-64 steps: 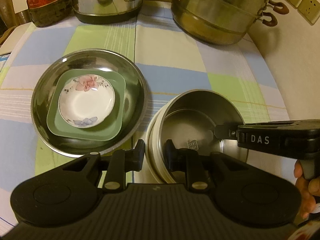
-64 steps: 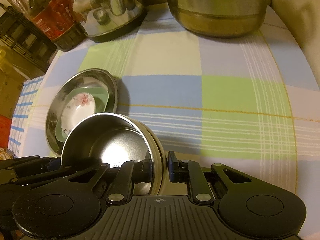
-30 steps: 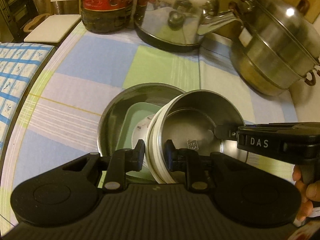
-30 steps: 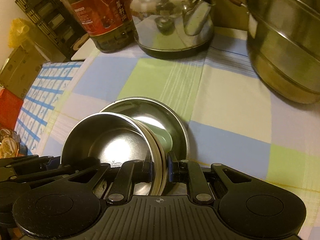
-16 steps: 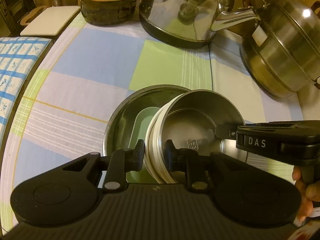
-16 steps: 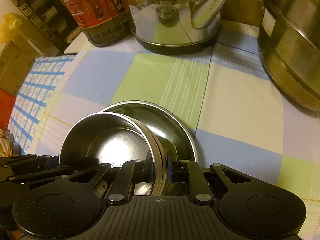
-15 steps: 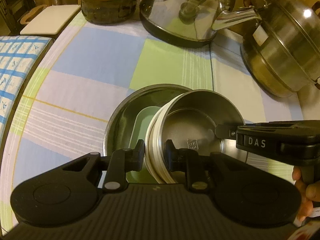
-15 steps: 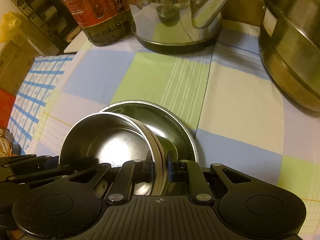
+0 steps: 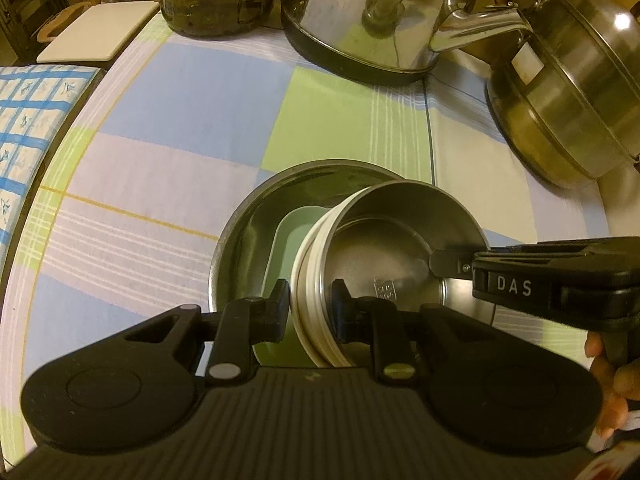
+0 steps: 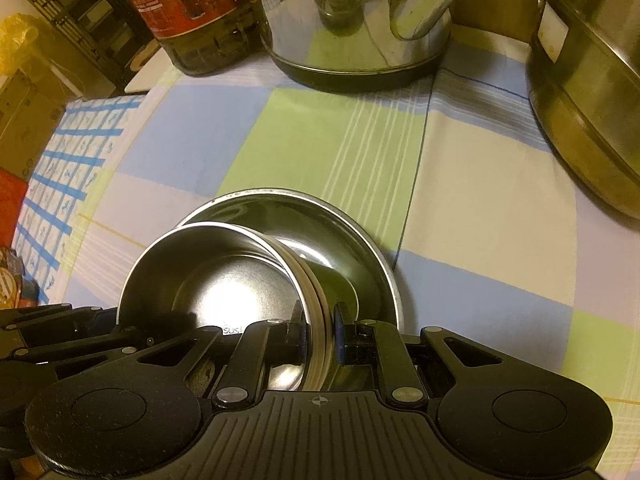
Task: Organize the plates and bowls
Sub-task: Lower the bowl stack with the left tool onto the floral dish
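Left gripper [image 9: 309, 305] clamps the near-left rim of the steel bowl [image 9: 392, 264]; right gripper [image 10: 318, 330] clamps the opposite rim. Bowl sits tilted between both, over the steel plate [image 9: 244, 236] just ahead. Green square dish [image 9: 288, 240] lies in that plate, mostly hidden under the bowl. Whether the bowl touches the dish is unclear. Kettle [image 9: 368, 20] and steamer pot [image 9: 568, 92] stand farther ahead on the checked cloth [image 9: 192, 120].
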{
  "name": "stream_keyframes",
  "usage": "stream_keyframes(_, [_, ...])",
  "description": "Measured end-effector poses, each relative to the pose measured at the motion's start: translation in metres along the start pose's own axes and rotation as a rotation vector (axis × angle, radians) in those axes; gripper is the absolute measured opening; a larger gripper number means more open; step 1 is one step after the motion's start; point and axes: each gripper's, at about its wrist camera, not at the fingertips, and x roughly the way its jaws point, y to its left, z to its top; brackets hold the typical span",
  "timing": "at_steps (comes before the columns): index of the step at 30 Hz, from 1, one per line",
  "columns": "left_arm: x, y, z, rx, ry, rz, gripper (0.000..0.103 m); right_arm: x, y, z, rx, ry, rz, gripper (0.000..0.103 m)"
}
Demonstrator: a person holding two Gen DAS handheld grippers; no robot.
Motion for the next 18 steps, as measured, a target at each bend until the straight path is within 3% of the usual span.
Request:
stream_keyframes(10, [0.002,-0.001,0.000,0.009,-0.013,-0.012,0.024,0.004,-0.010,0.002,0.044,0.016,0.031,0.014])
stream_keyframes(18, [-0.005,-0.005,-0.002,0.044,-0.040,0.018,0.024,-0.007,-0.012,-0.001,0.048,-0.032,0.059,0.016])
